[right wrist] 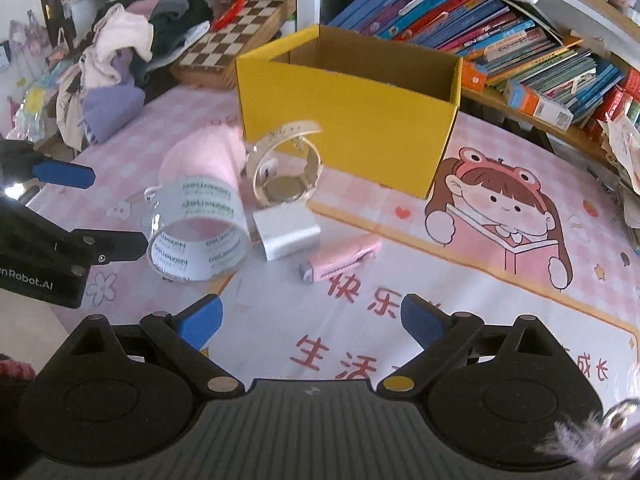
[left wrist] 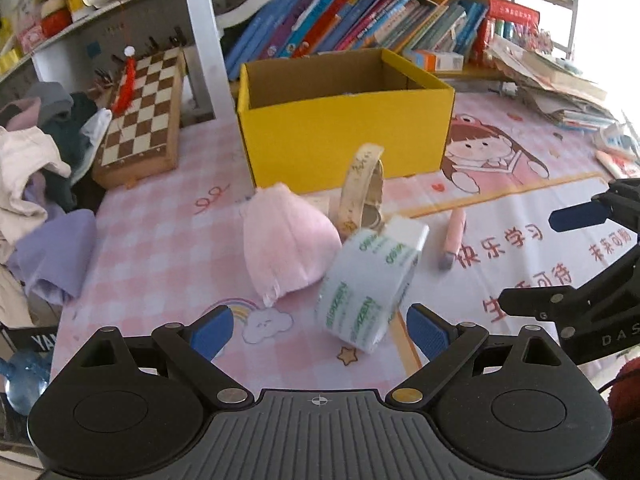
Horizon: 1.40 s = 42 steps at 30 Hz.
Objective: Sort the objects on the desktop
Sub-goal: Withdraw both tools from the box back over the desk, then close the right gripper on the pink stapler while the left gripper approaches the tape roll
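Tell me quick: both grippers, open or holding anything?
Left gripper: open, holding nothing; the clear tape roll with green print lies ahead.
Right gripper: open, empty.

Left gripper (left wrist: 320,330) and right gripper (right wrist: 312,322) look alike: matte black plastic, ribbed grey centre plate, round side housings, silver and brass pivot screws, blue ridged finger pads (left wrist: 426,330). White lettering marks one side. A fuzzy red sleeve (left wrist: 626,392) shows.

Left wrist view: your camera sits low over the bench (left wrist: 160,240), facing the yellow box (left wrist: 344,136). Right wrist view: likewise, from further right. Both share box, tape roll (right wrist: 198,232) and bookshelf (right wrist: 500,48).
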### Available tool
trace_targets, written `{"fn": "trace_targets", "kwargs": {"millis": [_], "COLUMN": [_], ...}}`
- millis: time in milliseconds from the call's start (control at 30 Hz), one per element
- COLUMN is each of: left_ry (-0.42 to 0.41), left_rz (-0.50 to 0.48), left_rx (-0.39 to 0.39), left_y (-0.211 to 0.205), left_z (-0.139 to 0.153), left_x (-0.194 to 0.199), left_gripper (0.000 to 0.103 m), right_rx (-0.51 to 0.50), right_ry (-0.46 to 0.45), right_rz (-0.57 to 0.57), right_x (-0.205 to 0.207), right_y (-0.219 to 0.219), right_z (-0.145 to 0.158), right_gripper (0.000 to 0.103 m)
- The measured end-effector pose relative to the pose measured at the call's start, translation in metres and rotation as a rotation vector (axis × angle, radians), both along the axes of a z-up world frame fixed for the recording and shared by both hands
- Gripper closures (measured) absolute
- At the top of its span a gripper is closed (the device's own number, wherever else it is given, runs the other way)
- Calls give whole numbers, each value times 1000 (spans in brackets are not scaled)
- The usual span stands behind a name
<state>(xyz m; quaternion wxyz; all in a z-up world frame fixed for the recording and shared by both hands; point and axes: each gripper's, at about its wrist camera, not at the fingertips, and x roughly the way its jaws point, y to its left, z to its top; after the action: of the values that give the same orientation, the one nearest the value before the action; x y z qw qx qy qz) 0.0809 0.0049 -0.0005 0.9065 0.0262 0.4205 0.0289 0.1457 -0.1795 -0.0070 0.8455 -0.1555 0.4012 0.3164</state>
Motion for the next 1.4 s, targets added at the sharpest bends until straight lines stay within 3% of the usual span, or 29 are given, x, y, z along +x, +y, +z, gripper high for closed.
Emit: {"fn": "trace_targets", "kwargs": {"millis": [333, 833, 1400], "left_ry": [-9, 5, 77], "left_rz": [-42, -63, -3], "left_rx": [7, 18, -13], "left_y": [-5, -12, -8], "left_z": [-9, -19, -33], "left_x": [2, 20, 38], "left_gripper": [8, 9, 22], "right_rx": [-20, -41, -3], "right_ry": [18, 64, 103], "right_rz": [-22, -5, 28], "right_x": [6, 28, 65], "right_y": [0, 1, 3], "right_z": [-6, -19, -32], "right_gripper": [14, 15, 23]}}
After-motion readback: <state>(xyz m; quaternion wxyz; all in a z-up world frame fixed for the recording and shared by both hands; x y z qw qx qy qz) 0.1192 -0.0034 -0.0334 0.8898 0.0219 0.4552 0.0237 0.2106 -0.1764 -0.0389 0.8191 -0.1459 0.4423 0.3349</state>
